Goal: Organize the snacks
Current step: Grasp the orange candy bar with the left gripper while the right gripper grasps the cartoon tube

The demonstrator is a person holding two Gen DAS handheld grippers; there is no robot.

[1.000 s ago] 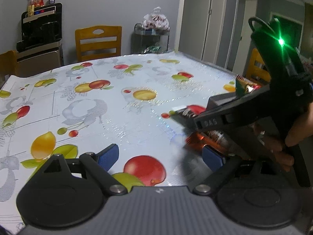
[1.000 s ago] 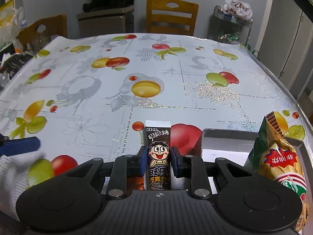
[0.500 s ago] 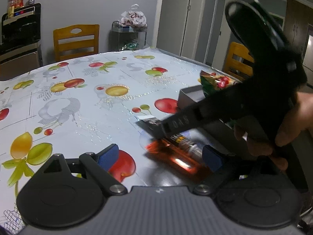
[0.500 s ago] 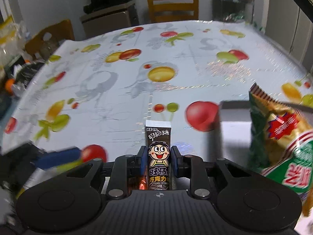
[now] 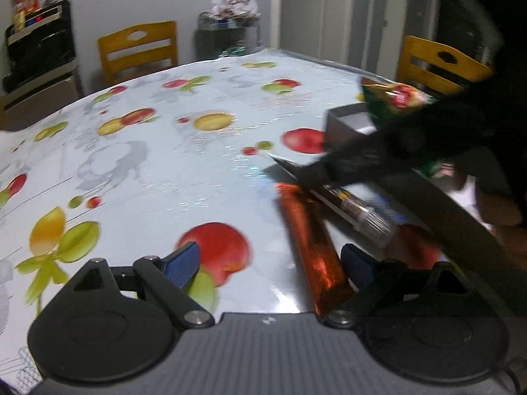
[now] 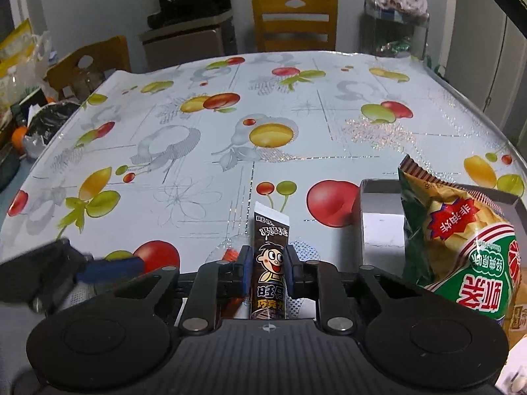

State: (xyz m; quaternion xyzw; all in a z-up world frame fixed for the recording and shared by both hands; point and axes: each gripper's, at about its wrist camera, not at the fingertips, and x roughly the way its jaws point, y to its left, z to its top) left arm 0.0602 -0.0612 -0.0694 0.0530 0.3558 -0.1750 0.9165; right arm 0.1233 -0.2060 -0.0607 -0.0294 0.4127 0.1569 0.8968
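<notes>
Left wrist view: the left hand-held gripper (image 5: 268, 263) is spread wide over the surface (image 5: 164, 171), holding nothing; an orange foil snack (image 5: 311, 247) lies just inside its right finger.

Right wrist view: the right hand-held gripper (image 6: 266, 271) clamps a brown chocolate stick pack (image 6: 269, 263); right of it, a green chip bag (image 6: 461, 247) stands in a grey box (image 6: 378, 204).

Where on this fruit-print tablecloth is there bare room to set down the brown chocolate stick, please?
The fruit-print tablecloth lies bare from the gripper tips out to the wooden chair. It is crowded near the right: the grey box holding the green chip bag, and the shiny orange wrapper beside it.
</notes>
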